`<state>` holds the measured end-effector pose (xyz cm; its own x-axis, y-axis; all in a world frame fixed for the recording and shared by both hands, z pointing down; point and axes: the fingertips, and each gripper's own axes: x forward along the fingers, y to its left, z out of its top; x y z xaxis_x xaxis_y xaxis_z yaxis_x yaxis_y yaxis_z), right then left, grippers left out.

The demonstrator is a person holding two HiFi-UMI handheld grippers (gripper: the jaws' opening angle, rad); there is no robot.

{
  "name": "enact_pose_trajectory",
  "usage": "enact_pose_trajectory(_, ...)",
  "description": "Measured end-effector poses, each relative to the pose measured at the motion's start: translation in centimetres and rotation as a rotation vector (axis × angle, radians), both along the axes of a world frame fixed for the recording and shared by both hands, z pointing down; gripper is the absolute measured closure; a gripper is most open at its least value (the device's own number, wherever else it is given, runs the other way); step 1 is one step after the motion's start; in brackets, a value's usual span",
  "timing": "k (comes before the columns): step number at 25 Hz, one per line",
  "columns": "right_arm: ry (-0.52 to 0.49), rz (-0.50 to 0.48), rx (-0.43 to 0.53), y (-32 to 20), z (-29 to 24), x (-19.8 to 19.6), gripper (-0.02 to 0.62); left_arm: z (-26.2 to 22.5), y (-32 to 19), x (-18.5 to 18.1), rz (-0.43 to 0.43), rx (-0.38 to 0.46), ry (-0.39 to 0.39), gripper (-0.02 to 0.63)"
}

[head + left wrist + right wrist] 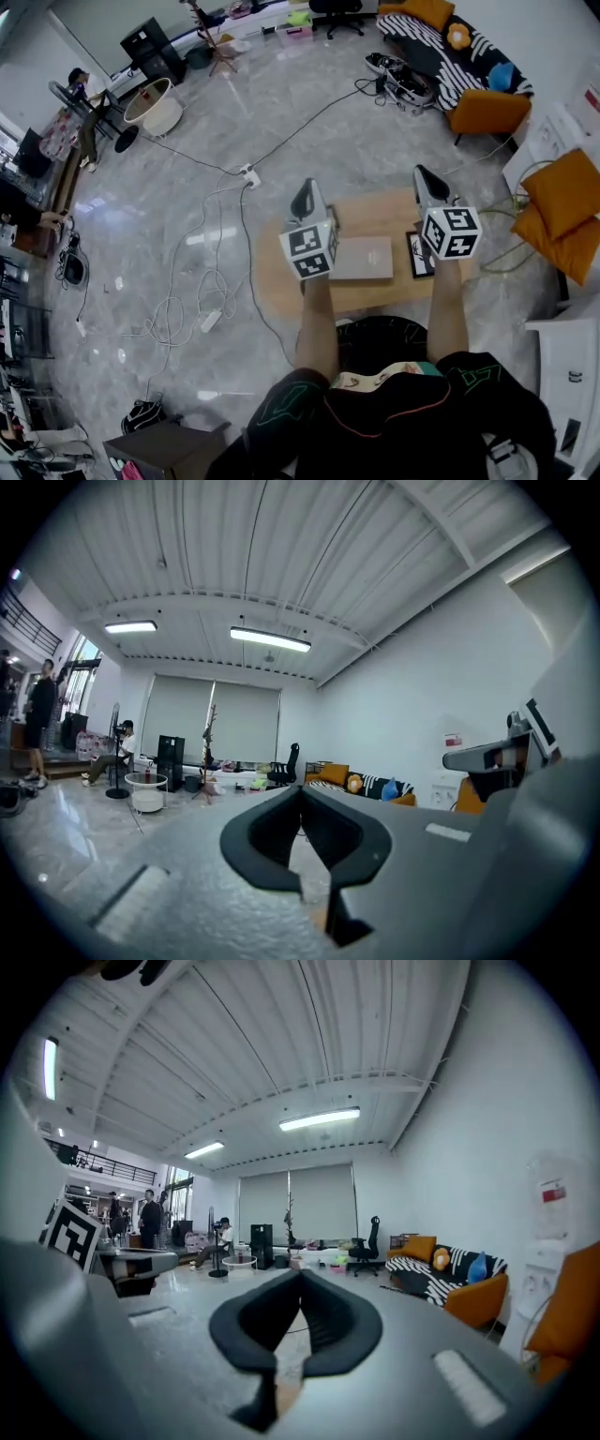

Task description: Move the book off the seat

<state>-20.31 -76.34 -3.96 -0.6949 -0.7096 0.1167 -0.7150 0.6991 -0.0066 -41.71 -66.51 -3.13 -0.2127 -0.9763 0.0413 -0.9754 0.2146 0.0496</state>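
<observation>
Grey plastic left gripper (307, 197) and right gripper (427, 183) were held forward on outstretched forearms, both pairs of fingers pressed together and empty. Behind the fingertips, toward the person, a flat grey rectangular book (364, 258) lay on a light wooden top (375, 211), its left edge cut off by the left marker cube.

Left gripper view showed the fingers (270, 836) closed, with the gripper's body hiding the book.

Right gripper view showed the same, and a striped sofa (427, 1267) stood beyond, right of the fingers.

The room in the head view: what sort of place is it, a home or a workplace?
Probably an open studio or lab furnished like a lounge: a striped sofa, an office chair, and cables trailing across the polished floor.
</observation>
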Motion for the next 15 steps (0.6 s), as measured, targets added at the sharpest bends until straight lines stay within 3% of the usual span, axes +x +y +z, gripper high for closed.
enact_pose_trajectory(5, 0.0, 0.01, 0.029, -0.5, -0.4, 0.2, 0.592, 1.1, -0.8, -0.4, -0.014, -0.022, 0.008, 0.595)
enact_pose_trajectory(15, 0.041, 0.049, 0.061, -1.2, 0.1, 0.3, 0.592, 1.7, -3.5, 1.5, 0.085, -0.021, 0.01, 0.595)
